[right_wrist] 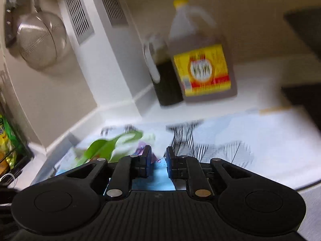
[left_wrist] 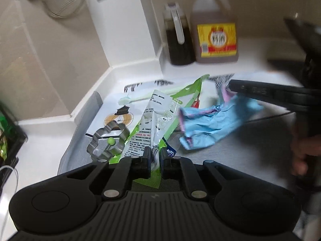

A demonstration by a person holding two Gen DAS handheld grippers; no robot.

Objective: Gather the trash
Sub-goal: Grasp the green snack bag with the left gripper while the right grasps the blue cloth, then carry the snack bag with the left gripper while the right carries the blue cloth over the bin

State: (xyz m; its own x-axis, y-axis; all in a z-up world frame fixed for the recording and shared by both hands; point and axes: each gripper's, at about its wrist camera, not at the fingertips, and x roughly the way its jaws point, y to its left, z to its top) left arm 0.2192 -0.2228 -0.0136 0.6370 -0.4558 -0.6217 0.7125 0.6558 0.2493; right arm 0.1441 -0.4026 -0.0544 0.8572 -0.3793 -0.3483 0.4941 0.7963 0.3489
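Your left gripper (left_wrist: 155, 160) pinches the green wrapper (left_wrist: 152, 120); your right gripper (right_wrist: 158, 160) clamps the blue glove (left_wrist: 212, 122); lifting fast may drag the cookie cutter (left_wrist: 107, 142) off the tabletop (left_wrist: 250, 150)

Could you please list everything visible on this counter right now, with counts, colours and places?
wrapper: one, green and clear, on the mat, pinched by left gripper
glove: one, blue, crumpled, right of wrapper, in right gripper
cookie cutter: one, metal, left of wrapper
mat: one, printed white, on counter
jug: one, yellow label, at back wall
dark bottle: one, left of jug
strainer: one, metal, hanging on wall
left gripper: black, shut
right gripper: black, shut
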